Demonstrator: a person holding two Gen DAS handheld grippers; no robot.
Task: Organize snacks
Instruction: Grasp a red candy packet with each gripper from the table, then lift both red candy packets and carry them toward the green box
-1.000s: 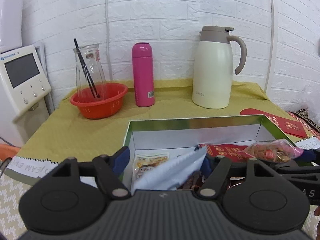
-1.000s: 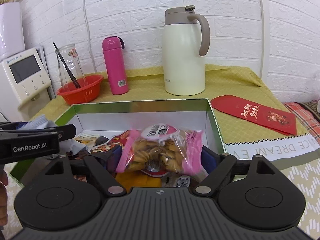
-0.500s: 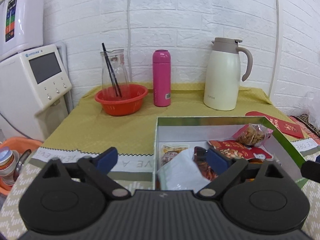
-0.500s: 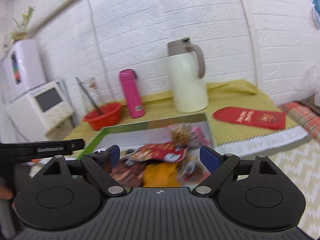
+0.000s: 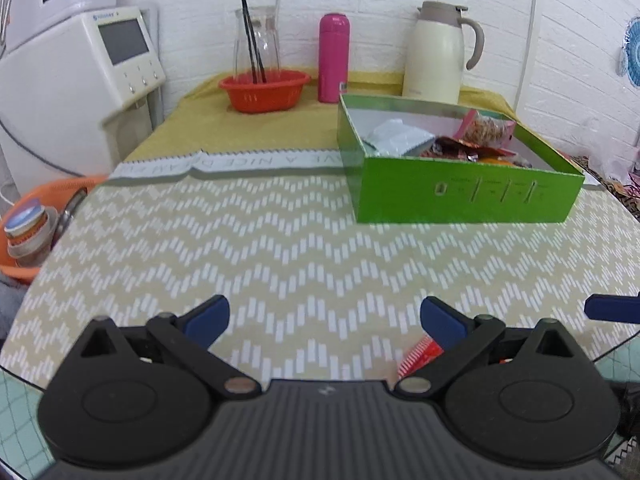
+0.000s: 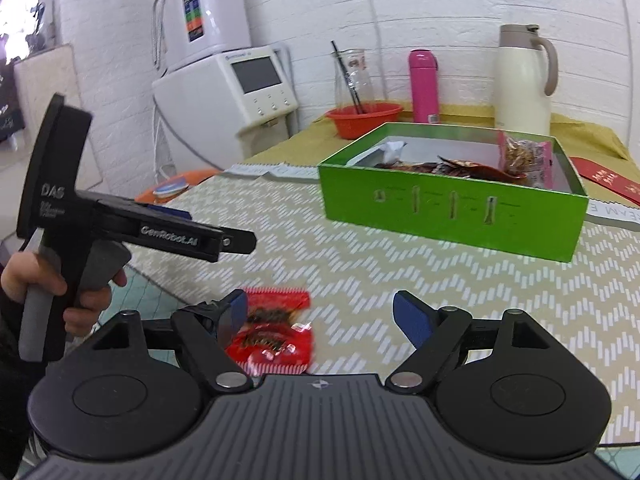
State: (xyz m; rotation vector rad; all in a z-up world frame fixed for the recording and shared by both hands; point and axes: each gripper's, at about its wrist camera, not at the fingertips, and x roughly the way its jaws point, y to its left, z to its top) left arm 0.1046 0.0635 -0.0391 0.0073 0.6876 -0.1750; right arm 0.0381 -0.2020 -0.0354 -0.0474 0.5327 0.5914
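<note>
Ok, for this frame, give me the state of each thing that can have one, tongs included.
left tongs: open, empty
right tongs: open, empty
green box: lidless, holding several snack packets
red snack packet: sealed, flat on the tablecloth outside the box
pink-edged snack bag: in the box, leaning against its right wall
pink bottle: upright, capped
cream jug: upright, lid shut

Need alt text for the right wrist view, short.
The open right gripper hovers over a red snack packet on the zigzag tablecloth. Beyond sits a green box holding snacks; the left gripper is at left.
</note>
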